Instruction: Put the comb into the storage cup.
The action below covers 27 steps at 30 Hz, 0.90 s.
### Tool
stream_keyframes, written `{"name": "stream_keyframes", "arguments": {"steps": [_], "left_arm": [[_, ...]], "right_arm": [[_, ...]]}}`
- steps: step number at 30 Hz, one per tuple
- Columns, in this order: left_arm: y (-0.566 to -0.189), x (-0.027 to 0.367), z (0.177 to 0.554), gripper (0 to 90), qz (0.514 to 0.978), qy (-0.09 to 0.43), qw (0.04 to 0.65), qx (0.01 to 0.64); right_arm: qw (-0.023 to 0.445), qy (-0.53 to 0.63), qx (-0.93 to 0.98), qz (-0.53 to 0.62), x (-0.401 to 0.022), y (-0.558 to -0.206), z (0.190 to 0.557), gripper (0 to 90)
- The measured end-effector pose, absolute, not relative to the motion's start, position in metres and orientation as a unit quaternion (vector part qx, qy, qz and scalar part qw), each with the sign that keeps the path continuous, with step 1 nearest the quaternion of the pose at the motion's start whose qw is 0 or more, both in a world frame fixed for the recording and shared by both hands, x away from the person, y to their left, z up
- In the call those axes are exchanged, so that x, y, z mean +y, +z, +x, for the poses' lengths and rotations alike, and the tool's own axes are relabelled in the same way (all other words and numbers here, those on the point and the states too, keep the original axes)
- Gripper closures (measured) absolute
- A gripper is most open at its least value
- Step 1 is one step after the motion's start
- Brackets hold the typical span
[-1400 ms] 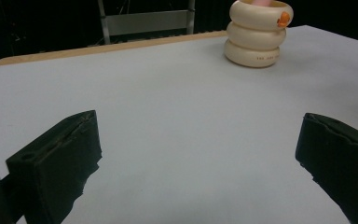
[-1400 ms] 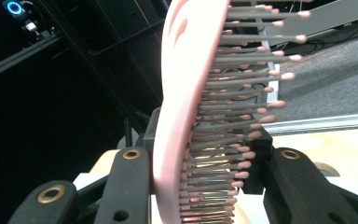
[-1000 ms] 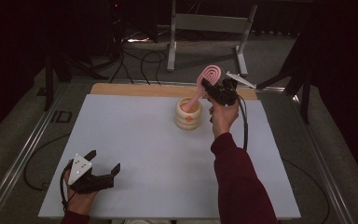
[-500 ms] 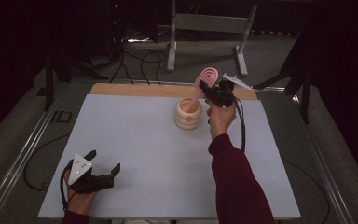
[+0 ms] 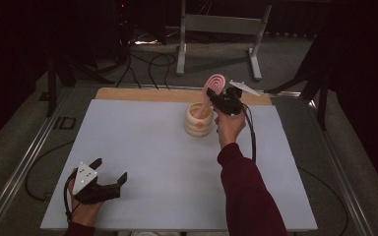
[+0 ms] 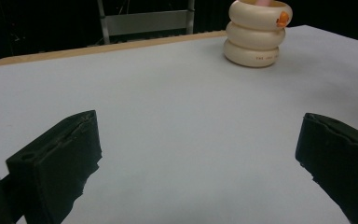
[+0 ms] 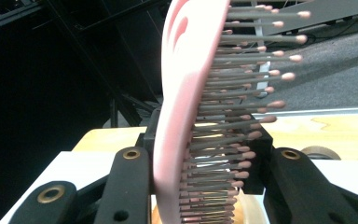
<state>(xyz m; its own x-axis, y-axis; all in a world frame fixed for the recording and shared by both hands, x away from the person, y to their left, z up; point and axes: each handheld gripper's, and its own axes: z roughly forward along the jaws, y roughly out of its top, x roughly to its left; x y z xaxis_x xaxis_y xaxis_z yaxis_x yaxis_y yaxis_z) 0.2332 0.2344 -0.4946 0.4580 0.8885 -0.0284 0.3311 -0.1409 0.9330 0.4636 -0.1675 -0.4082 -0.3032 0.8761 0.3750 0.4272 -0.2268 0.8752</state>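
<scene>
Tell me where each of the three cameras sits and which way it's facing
High view: above the person's side, looking forward and down on the table; both forearms, left gripper, right gripper.
Left gripper view: low over the table, looking along its open jaws toward the ringed cup.
Right gripper view: looking along its jaws, shut on the pink hairbrush.
Shared: cup and brush show from above too.

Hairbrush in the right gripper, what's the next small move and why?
Probably lower it a little further, then open the jaws: the right gripper clamps the hairbrush by its head, handle already inside the cup, tilted.
</scene>
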Motion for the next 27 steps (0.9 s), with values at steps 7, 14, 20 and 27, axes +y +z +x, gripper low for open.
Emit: {"name": "stream_keyframes", "arguments": {"steps": [7, 14, 20, 27], "left_arm": [[-0.495, 0.235, 0.233, 0.9, 0.699, 0.285, 0.489, 0.436], [-0.495, 0.233, 0.233, 0.9, 0.700, 0.285, 0.489, 0.435], [-0.495, 0.234, 0.233, 0.9, 0.700, 0.285, 0.489, 0.435], [-0.495, 0.234, 0.233, 0.9, 0.701, 0.285, 0.488, 0.435]], "right_arm": [[0.201, 0.548, 0.591, 0.556, -0.164, -0.413, 0.464, 63.9], [0.199, 0.548, 0.591, 0.558, -0.160, -0.417, 0.463, 63.9], [0.201, 0.544, 0.593, 0.558, -0.160, -0.417, 0.463, 63.9], [0.200, 0.541, 0.594, 0.561, -0.158, -0.422, 0.463, 63.9]]}}
